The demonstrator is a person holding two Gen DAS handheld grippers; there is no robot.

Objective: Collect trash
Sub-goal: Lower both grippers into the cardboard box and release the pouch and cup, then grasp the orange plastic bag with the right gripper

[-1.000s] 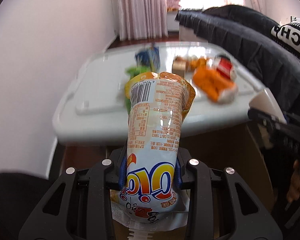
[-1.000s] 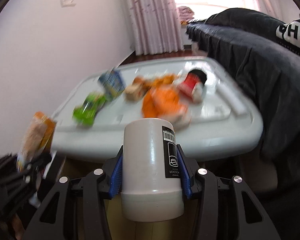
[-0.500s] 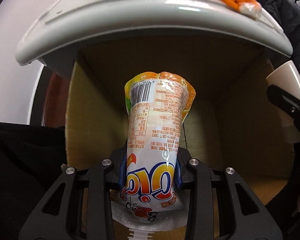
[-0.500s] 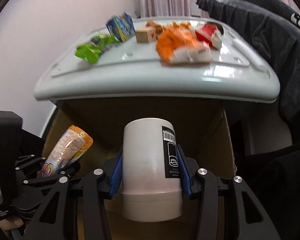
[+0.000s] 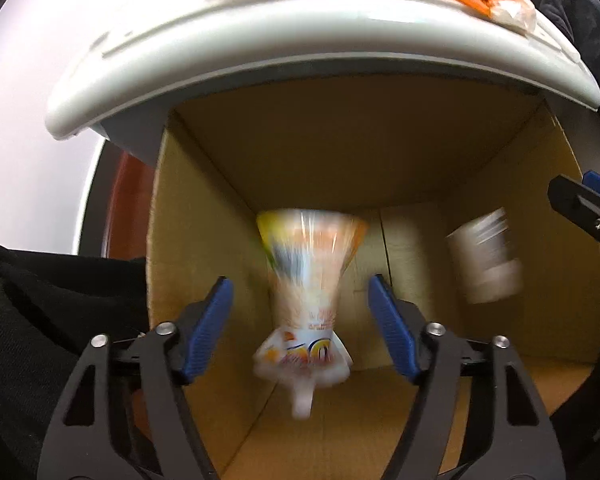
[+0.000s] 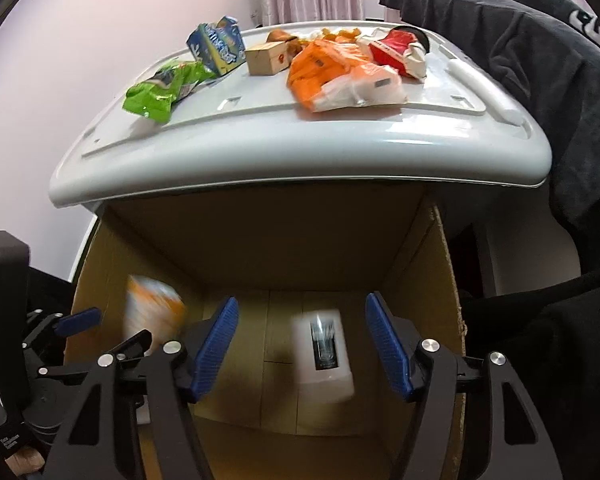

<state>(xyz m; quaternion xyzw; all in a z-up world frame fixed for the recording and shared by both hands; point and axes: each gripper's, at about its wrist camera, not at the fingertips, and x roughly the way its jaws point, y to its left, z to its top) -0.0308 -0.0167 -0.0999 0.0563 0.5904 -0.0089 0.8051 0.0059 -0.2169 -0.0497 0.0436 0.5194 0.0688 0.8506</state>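
Both grippers hang over an open cardboard box below the white table. My left gripper is open; the orange-and-white drink pouch is blurred and falling free between its blue pads into the box. It also shows in the right wrist view. My right gripper is open; the white cup falls blurred between its pads, and shows in the left wrist view.
The white table overhangs the box's far side. On it lie a green wrapper, a blue packet, a small carton, an orange-and-white bag and a red wrapper. A dark garment lies on the right.
Both grippers have opened. The drink pouch and the white cup have left the pads and are dropping into the box.
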